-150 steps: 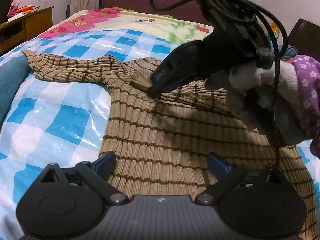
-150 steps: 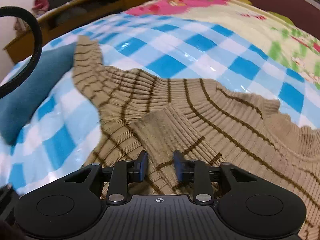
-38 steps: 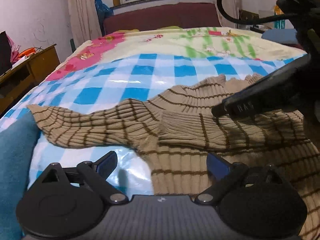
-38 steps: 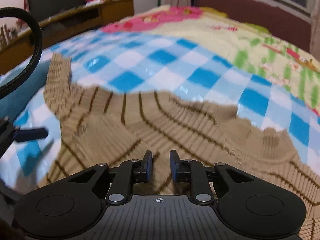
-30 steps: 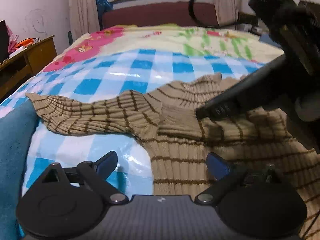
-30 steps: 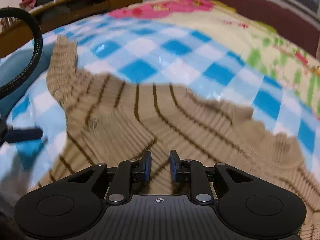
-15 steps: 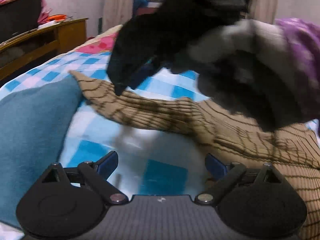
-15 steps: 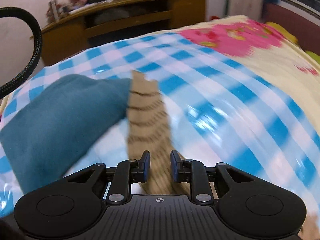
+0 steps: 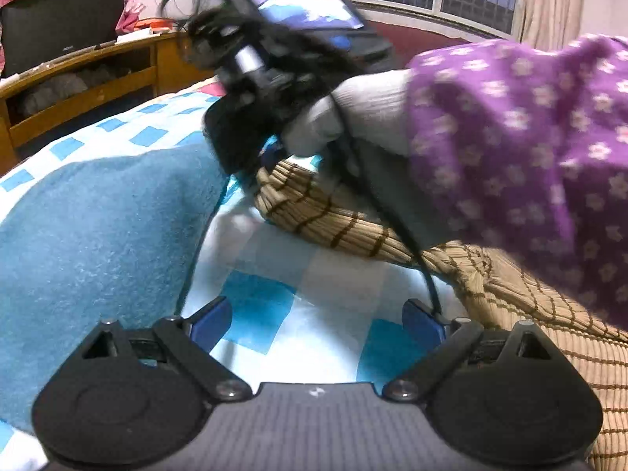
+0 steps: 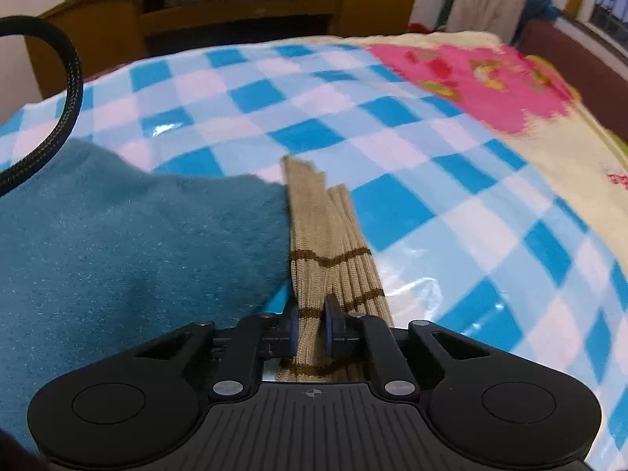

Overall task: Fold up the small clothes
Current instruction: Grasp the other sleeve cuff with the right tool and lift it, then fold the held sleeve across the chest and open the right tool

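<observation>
A tan ribbed sweater with brown stripes [image 9: 541, 337] lies on the blue-checked bed cover [image 9: 274, 274]. Its left sleeve [image 10: 329, 243] stretches out beside a teal cloth. My right gripper [image 10: 308, 331] is shut on that sleeve near the cuff end; in the left wrist view the right gripper's body [image 9: 251, 117] sits over the sleeve [image 9: 314, 212], held by a gloved hand in a purple flowered sleeve. My left gripper [image 9: 314, 320] is open and empty, low over the bed cover, just left of the sweater's body.
A teal cloth [image 9: 90, 235] lies at the left, also in the right wrist view [image 10: 117, 251]. A wooden cabinet [image 10: 235, 4] stands beyond the bed edge. A pink and yellow blanket [image 10: 490, 78] covers the far bed. A black cable [image 10: 66, 90] hangs at left.
My right gripper swung left from the sweater's body to the left sleeve and closed on it. My left gripper moved left and stayed open.
</observation>
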The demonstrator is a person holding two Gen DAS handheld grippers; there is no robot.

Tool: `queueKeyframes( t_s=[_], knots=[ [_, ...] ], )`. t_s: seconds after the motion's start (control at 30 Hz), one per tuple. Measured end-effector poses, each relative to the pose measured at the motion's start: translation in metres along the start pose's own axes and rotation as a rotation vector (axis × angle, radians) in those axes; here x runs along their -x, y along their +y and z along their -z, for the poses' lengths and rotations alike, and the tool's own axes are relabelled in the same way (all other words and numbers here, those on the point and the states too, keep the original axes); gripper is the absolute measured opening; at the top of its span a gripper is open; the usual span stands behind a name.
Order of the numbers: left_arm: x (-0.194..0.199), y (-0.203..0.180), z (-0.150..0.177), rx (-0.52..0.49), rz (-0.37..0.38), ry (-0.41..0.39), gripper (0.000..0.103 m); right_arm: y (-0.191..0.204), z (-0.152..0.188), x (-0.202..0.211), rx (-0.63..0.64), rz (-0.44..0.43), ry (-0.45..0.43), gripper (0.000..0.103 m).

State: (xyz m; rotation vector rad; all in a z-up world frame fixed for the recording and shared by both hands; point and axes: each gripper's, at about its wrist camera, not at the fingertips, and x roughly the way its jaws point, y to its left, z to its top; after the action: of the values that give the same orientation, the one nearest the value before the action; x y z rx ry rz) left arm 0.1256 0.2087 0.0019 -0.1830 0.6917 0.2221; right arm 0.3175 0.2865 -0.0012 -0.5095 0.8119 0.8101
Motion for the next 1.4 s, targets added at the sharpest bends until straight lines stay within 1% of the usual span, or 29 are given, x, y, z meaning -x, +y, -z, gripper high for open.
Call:
queueKeyframes(
  t_s=[0.07, 0.13, 0.23, 0.3, 0.37, 0.43, 0.5, 0.57, 0.63, 0.67, 0.7, 0.73, 0.77, 0.83, 0.87, 0.9, 0.93, 0.97, 1.07, 1.17, 1.2, 1.27, 1.3, 1.4],
  knots=[
    [0.002, -0.005, 0.0, -0.012, -0.001, -0.001, 0.099, -0.013, 0.003, 0.018, -0.03, 0.016, -0.035, 0.009],
    [0.006, -0.011, -0.002, -0.023, 0.005, -0.007, 0.099, -0.037, 0.008, 0.046, -0.107, 0.001, -0.081, 0.009],
    [0.014, -0.026, -0.005, -0.053, 0.023, -0.035, 0.099, -0.08, 0.022, 0.103, -0.234, -0.033, -0.182, 0.009],
    [0.022, -0.038, -0.008, -0.082, 0.042, -0.054, 0.099, -0.113, 0.042, 0.151, -0.331, -0.051, -0.274, 0.009],
    [0.03, -0.054, -0.012, -0.121, 0.064, -0.085, 0.099, -0.14, 0.068, 0.196, -0.429, -0.076, -0.349, 0.009],
    [0.033, -0.07, -0.013, -0.165, 0.083, -0.104, 0.099, -0.164, 0.102, 0.236, -0.513, -0.078, -0.415, 0.009],
    [0.035, -0.088, -0.013, -0.206, 0.107, -0.108, 0.099, -0.186, 0.145, 0.272, -0.597, -0.057, -0.465, 0.009],
    [0.033, -0.108, -0.012, -0.251, 0.14, -0.108, 0.099, -0.206, 0.195, 0.301, -0.692, -0.013, -0.497, 0.009],
    [0.028, -0.13, -0.009, -0.293, 0.17, -0.1, 0.099, -0.223, 0.243, 0.317, -0.787, 0.022, -0.512, 0.009],
    [0.022, -0.141, -0.006, -0.321, 0.185, -0.085, 0.099, -0.23, 0.272, 0.321, -0.83, 0.069, -0.507, 0.009],
    [0.016, -0.15, -0.004, -0.346, 0.189, -0.074, 0.099, -0.234, 0.292, 0.321, -0.862, 0.101, -0.499, 0.009],
    [0.009, -0.16, 0.0, -0.378, 0.186, -0.06, 0.099, -0.239, 0.316, 0.317, -0.899, 0.122, -0.487, 0.009],
    [0.001, -0.17, 0.005, -0.413, 0.18, -0.034, 0.099, -0.244, 0.341, 0.308, -0.934, 0.125, -0.461, 0.009],
    [-0.01, -0.184, 0.015, -0.476, 0.169, 0.015, 0.099, -0.245, 0.377, 0.281, -1.015, 0.121, -0.361, 0.012],
    [-0.013, -0.187, 0.019, -0.496, 0.158, 0.029, 0.099, -0.245, 0.391, 0.267, -1.041, 0.112, -0.305, 0.014],
    [-0.014, -0.19, 0.022, -0.511, 0.144, 0.035, 0.099, -0.243, 0.402, 0.259, -1.063, 0.109, -0.271, 0.015],
    [-0.016, -0.19, 0.025, -0.524, 0.129, 0.039, 0.099, -0.243, 0.41, 0.254, -1.086, 0.104, -0.257, 0.015],
    [-0.017, -0.189, 0.026, -0.53, 0.119, 0.041, 0.099, -0.243, 0.416, 0.251, -1.11, 0.084, -0.264, 0.016],
    [-0.015, -0.186, 0.023, -0.518, 0.105, 0.028, 0.099, -0.248, 0.424, 0.257, -1.168, 0.056, -0.33, 0.016],
    [-0.009, -0.179, 0.014, -0.477, 0.115, -0.014, 0.099, -0.257, 0.426, 0.267, -1.201, 0.074, -0.384, 0.019],
    [-0.006, -0.177, 0.011, -0.458, 0.12, -0.029, 0.099, -0.26, 0.431, 0.274, -1.205, 0.08, -0.398, 0.019],
    [-0.005, -0.176, 0.0, -0.412, 0.132, -0.059, 0.099, -0.262, 0.424, 0.274, -1.182, 0.082, -0.408, 0.019],
    [-0.007, -0.177, -0.005, -0.392, 0.136, -0.071, 0.099, -0.262, 0.427, 0.277, -1.17, 0.086, -0.411, 0.019],
    [-0.019, -0.183, -0.015, -0.368, 0.13, -0.066, 0.099, -0.258, 0.417, 0.273, -1.123, 0.049, -0.41, 0.019]
  ],
)
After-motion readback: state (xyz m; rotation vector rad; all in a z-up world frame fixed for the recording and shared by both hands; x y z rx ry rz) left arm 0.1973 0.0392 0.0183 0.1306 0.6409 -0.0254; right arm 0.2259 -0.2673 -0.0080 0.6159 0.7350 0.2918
